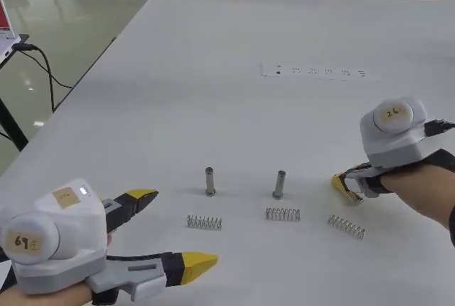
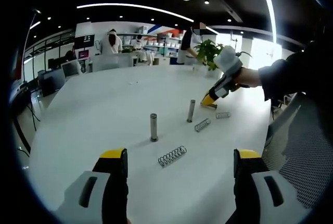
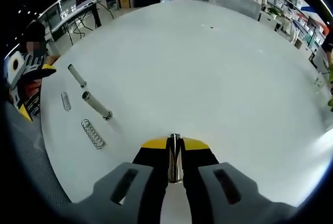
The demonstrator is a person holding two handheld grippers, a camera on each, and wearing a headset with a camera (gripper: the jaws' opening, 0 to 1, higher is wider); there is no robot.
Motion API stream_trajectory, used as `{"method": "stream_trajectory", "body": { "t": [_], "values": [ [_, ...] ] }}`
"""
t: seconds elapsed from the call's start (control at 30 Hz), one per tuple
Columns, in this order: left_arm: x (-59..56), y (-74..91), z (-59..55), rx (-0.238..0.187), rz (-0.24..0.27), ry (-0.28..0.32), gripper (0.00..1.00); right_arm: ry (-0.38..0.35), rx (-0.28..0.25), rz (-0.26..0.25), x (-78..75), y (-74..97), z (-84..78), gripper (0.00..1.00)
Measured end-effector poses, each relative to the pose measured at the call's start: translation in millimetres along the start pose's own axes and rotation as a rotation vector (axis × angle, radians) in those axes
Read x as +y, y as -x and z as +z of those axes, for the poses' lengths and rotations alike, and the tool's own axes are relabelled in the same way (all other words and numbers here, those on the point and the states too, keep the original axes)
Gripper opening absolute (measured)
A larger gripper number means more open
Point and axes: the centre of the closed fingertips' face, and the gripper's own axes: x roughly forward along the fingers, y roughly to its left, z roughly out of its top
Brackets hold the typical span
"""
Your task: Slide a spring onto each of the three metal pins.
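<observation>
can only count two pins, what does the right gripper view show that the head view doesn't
Right gripper view: a third pin clamped between the right gripper's jaws. Head view: a third spring lying near that gripper. Both: two standing pins and two springs on the white table.

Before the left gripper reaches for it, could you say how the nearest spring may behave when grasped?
The spring is thin open wire coil, so it probably squashes easily. Lying sideways on the smooth table, it may roll.
</observation>
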Motion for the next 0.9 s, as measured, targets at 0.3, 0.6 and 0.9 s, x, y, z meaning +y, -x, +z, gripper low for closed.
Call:
{"method": "stream_trajectory", "body": {
  "t": [0.3, 0.6, 0.9],
  "values": [
    [-1.2, 0.2, 1.6, -0.001, -0.004, -0.005, 0.82, 0.013, -0.036, -0.012, 2.0, 15.7, 2.3, 0.1],
    [-5.0, -0.4, 4.4, -0.004, -0.015, -0.017, 0.82, 0.013, -0.074, -0.025, 2.1, 33.5, 3.2, 0.1],
    [-8.4, 0.7, 8.2, -0.009, -0.021, -0.03, 0.82, 0.011, -0.107, -0.033, 4.0, 42.4, 4.2, 0.1]
  ]
}}
